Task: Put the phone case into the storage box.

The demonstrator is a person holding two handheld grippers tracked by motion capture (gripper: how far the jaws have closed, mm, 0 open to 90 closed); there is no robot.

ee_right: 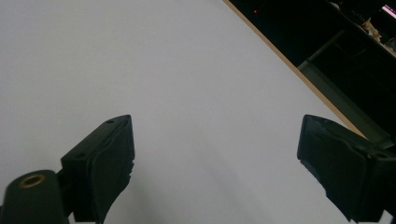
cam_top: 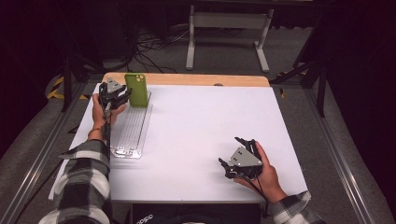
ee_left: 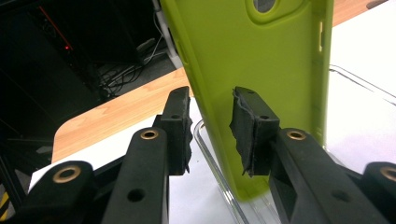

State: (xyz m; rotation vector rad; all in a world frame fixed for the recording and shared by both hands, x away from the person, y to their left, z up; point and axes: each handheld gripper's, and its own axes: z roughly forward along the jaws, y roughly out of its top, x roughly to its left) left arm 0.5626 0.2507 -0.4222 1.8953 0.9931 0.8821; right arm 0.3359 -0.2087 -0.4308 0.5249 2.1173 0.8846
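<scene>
A lime-green phone case [cam_top: 137, 89] stands upright at the far end of a clear ribbed tray [cam_top: 130, 135] on the left of the white table. My left gripper [cam_top: 122, 95] sits just left of the case, jaws pointing at it. In the left gripper view the left gripper [ee_left: 210, 100] is open a little; the case [ee_left: 271, 56] rises close behind the pads, its left edge in the gap, and no pad visibly presses on it. My right gripper [cam_top: 229, 150] rests low at the near right with its jaws wide apart. In the right gripper view the right gripper [ee_right: 215, 135] has bare table between its jaws.
The clear tray's rim [ee_left: 359, 84] curves around the case's foot. A wooden strip [cam_top: 187, 79] borders the table's far edge, with dark floor, cables and a white stand [cam_top: 229, 28] beyond. A black box [cam_top: 149, 217] sits at the near edge.
</scene>
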